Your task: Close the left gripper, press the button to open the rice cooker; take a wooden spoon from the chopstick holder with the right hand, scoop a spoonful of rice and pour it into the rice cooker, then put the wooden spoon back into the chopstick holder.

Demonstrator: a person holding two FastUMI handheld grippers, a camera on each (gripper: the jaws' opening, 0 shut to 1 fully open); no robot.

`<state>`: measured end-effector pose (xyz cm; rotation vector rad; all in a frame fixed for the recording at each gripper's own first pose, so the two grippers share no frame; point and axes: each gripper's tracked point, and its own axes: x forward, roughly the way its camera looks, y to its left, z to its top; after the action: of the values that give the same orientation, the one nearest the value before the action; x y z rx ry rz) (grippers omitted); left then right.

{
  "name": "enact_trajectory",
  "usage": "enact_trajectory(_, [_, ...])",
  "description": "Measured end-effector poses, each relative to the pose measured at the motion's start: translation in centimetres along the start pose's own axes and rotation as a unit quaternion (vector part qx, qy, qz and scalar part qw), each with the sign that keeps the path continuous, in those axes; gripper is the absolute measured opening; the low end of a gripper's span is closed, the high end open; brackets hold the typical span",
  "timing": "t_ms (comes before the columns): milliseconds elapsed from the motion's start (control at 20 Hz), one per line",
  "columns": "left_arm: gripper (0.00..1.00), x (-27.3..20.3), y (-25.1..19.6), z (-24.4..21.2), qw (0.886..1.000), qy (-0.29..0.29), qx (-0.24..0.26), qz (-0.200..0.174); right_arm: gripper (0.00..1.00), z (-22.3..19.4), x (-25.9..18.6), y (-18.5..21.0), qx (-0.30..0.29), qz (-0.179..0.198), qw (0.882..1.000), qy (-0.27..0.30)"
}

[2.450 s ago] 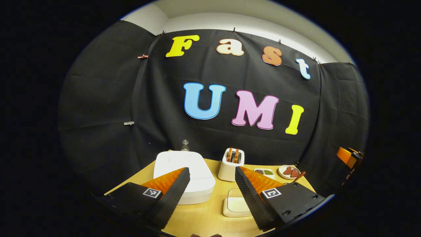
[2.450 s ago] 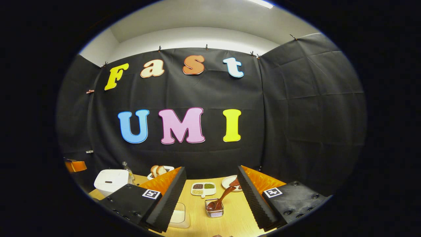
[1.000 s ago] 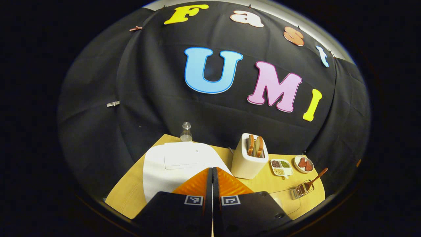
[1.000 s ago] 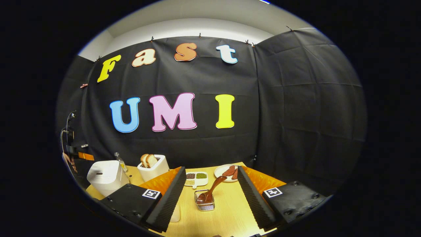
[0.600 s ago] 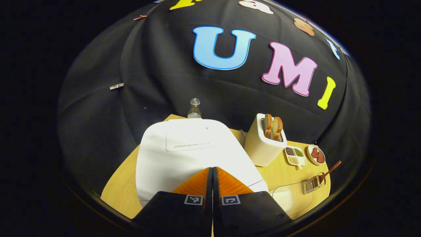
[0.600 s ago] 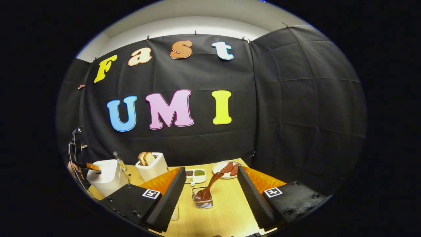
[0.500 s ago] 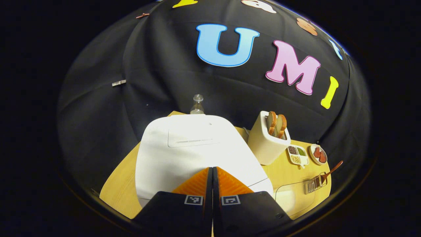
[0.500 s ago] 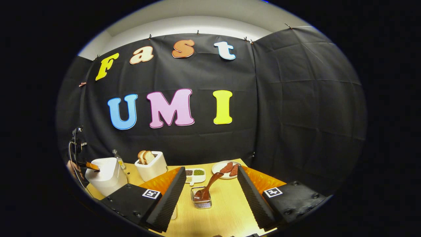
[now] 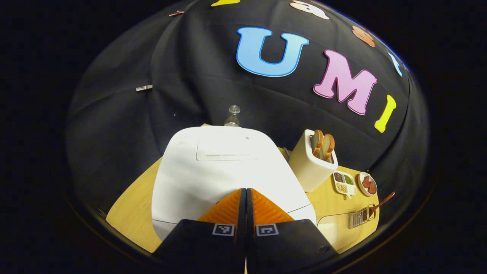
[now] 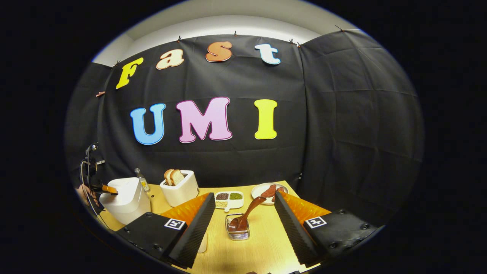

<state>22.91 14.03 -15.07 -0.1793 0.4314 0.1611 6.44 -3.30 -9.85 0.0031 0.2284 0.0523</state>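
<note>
Two grippers, and the risky bit is that button press

Left gripper (image 9: pixel 245 190) has its fingers pinched together on nothing, tips over the front of the rice cooker (image 9: pixel 224 171), lid still down, sitting at the table's (image 10: pixel 262 247) left end. I can't make out the button under the tips, so it could easily land off-target and just shove the cooker. Right gripper (image 10: pixel 243 213) is spread wide and empty above the chopstick holder (image 10: pixel 237 230) near the front edge; the wooden spoon (image 10: pixel 249 213) leans out tilted, so a sloppy grab could tip that holder.
</note>
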Motion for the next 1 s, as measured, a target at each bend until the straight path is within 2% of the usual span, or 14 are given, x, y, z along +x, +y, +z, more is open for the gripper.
enact_trajectory(150, [0.07,-0.5,0.0,0.9,1.000,-0.015,-0.003,0.014,0.98,-0.5,0.0,-0.3,0.002,0.004,1.000,0.004])
enact_trajectory(300, [0.07,-3.2,-0.8,4.1,0.996,-0.087,-0.018,0.022,0.98,-1.4,0.2,-1.6,0.010,-0.003,1.000,0.014])
enact_trajectory(400, [0.06,-6.1,-1.5,7.0,0.989,-0.143,-0.021,0.024,0.98,-2.4,0.5,-2.2,0.020,-0.006,0.999,0.028])
enact_trajectory(450, [0.10,-7.6,-1.9,8.3,0.985,-0.167,-0.021,0.024,0.98,-3.1,0.6,-2.4,0.025,-0.006,0.999,0.036])
enact_trajectory(500, [0.06,-8.8,-2.4,8.8,0.984,-0.177,-0.025,0.020,0.98,-3.5,0.8,-2.6,0.028,-0.006,0.999,0.044])
enact_trajectory(750, [0.07,-14.9,-4.9,6.4,0.981,-0.190,-0.016,0.022,0.99,-5.0,3.0,-2.8,0.034,0.008,0.997,0.064])
enact_trajectory(900, [0.08,-18.2,-7.1,3.4,0.981,-0.189,0.020,0.023,0.99,-5.6,5.2,-3.1,0.035,0.014,0.996,0.075])
enact_trajectory(1000, [0.10,-19.7,-9.4,2.0,0.982,-0.181,0.046,0.010,0.99,-6.1,6.7,-3.2,0.039,0.018,0.996,0.084])
